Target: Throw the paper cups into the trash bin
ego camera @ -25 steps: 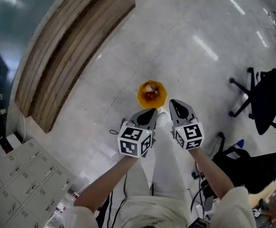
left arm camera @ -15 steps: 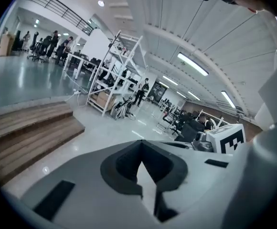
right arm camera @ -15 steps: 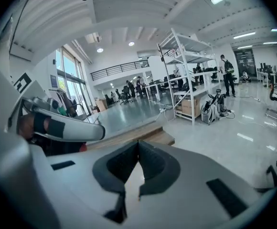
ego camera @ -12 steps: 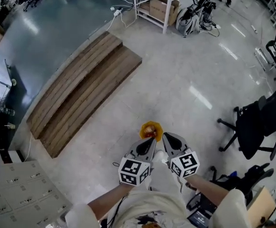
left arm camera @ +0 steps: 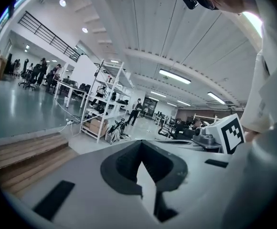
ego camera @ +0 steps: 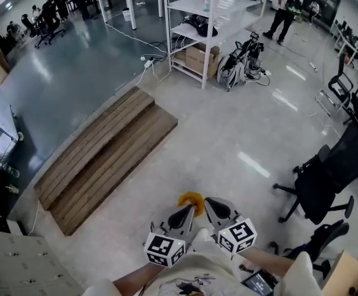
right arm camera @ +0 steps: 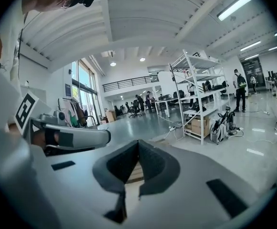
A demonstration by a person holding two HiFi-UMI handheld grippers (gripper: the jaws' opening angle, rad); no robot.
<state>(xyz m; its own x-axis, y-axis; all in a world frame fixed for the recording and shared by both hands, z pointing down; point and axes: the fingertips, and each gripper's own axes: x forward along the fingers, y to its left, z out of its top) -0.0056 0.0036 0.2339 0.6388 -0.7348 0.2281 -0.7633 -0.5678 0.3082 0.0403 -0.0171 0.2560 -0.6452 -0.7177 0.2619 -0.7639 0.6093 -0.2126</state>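
Observation:
An orange trash bin [ego camera: 191, 200] stands on the pale floor just beyond my two grippers, its near part hidden behind them. No paper cup shows in any view at this moment. My left gripper [ego camera: 188, 211] and right gripper [ego camera: 209, 205] are held side by side at the bottom of the head view, close to the person's body, both pointing at the bin. Both are shut with nothing between the jaws. In the left gripper view the gripper [left arm camera: 141, 147] looks level across the hall; the right gripper [right arm camera: 138, 146] does likewise.
Wooden steps [ego camera: 105, 150] lie on the floor to the left. A white shelving rack [ego camera: 210, 23] with bags [ego camera: 237, 66] beside it stands ahead. Black office chairs [ego camera: 327, 177] are at the right, grey lockers [ego camera: 12, 276] at the lower left. People stand at the far end.
The head view has tilted up from the floor to take in the hall. The bin and both grippers have slid toward the bottom of the frame. Both grippers stay shut and empty.

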